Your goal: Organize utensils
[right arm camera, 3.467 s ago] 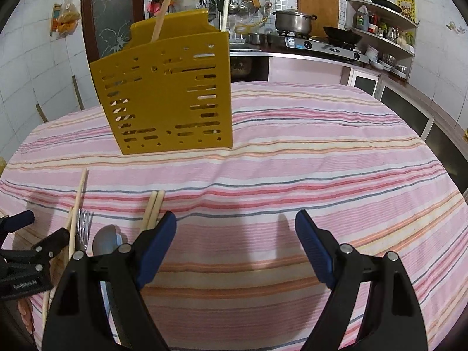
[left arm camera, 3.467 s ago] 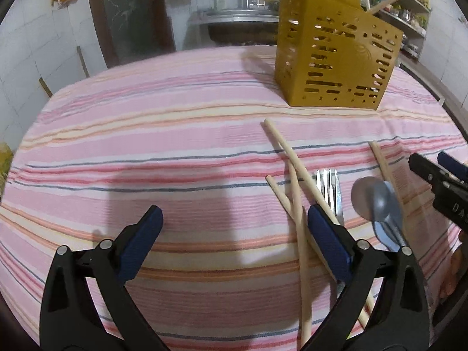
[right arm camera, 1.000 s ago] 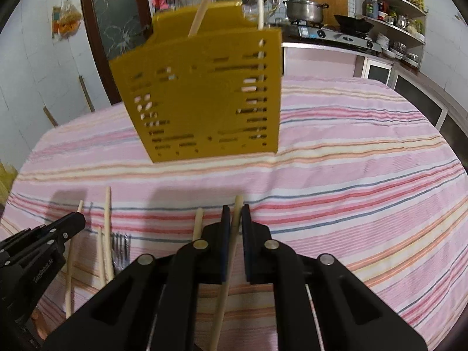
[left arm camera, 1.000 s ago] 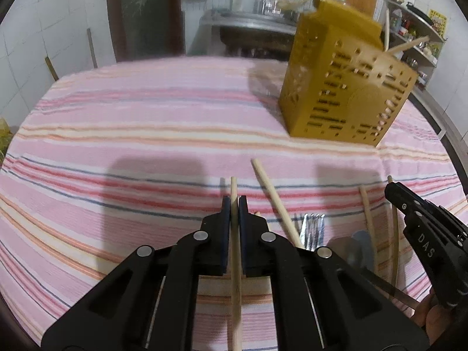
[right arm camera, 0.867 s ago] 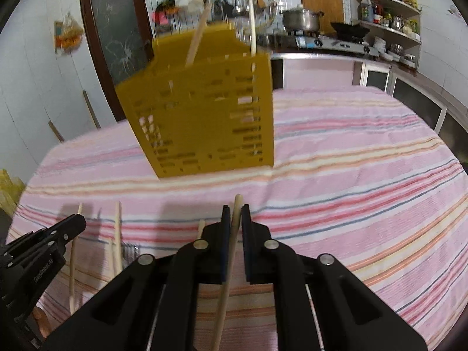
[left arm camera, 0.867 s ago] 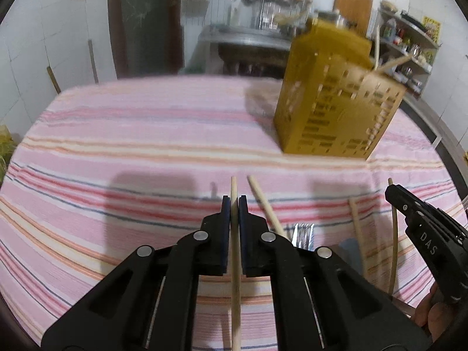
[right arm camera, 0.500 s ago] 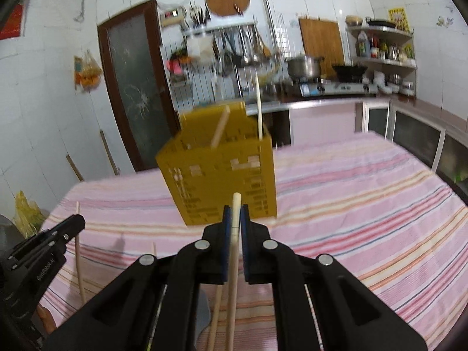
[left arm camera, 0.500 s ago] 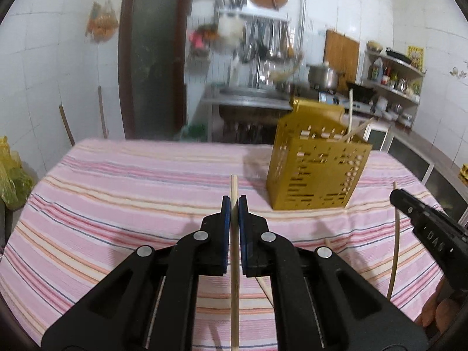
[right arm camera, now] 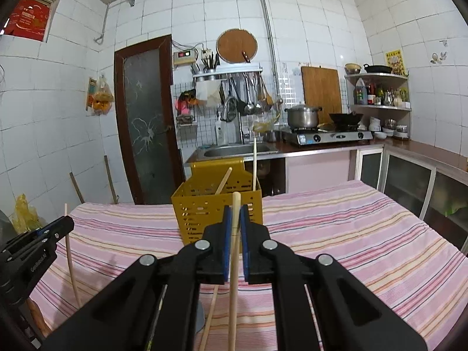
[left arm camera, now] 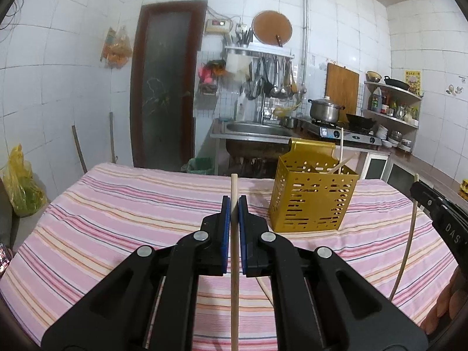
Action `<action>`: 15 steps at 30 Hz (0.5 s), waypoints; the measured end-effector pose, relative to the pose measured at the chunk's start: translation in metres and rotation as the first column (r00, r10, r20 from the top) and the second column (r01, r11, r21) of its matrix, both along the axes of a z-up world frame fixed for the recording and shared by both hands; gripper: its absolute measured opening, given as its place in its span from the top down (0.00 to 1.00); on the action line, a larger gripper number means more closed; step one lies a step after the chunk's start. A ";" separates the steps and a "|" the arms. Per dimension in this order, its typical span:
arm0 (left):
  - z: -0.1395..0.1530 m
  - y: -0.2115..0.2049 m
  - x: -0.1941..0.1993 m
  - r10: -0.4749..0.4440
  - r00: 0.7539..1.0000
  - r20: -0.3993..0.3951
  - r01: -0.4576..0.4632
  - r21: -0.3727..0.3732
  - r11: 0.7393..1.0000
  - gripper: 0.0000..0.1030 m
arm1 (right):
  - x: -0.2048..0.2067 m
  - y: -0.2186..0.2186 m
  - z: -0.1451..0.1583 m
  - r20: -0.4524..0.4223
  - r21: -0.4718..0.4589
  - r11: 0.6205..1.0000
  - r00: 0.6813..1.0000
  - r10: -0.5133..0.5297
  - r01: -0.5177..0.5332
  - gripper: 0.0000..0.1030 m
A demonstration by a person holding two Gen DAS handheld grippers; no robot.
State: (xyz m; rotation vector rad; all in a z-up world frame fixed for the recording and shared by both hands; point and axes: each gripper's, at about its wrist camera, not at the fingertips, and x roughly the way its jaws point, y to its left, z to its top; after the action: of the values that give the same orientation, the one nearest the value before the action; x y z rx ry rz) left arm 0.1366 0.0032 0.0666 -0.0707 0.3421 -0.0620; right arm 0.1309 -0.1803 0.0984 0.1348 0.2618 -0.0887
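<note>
Each clamped on one wooden chopstick, the left gripper (left arm camera: 234,201) and right gripper (right arm camera: 235,209) hang above the striped table (left arm camera: 117,204), near the yellow utensil holder (left arm camera: 313,201). Held near its top, either chopstick could pivot and miss the holder's opening.

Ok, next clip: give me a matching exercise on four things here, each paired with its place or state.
Things:
1. left gripper
2. yellow utensil holder
3. steel pot
4. round wooden board

Places or states:
A. on the stove
B. shut on a chopstick
C. hanging on the tiled wall
D. upright on the striped tablecloth, two chopsticks inside

Pairs: 1-B, 2-D, 3-A, 4-C
</note>
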 end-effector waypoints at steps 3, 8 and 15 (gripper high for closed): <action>0.002 -0.002 -0.002 -0.001 1.000 0.017 0.001 0.000 1.000 0.96 | -0.004 -0.003 0.001 0.010 -0.001 1.000 1.000 -0.006 0.006 0.94; 0.004 -0.004 -0.003 -0.003 1.000 0.030 0.003 0.004 1.000 0.96 | -0.004 -0.005 0.003 0.021 0.001 1.000 1.000 -0.009 0.009 0.94; 0.013 -0.003 0.001 -0.009 0.998 0.058 0.009 -0.001 1.000 0.96 | -0.005 -0.007 0.011 0.054 -0.013 1.000 0.998 -0.015 0.015 0.94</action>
State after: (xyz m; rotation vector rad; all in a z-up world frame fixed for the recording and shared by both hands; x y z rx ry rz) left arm 0.1380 0.0003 0.0795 -0.0689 0.2847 -0.0734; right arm 0.1261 -0.1873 0.1099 0.1258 0.2066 -0.1016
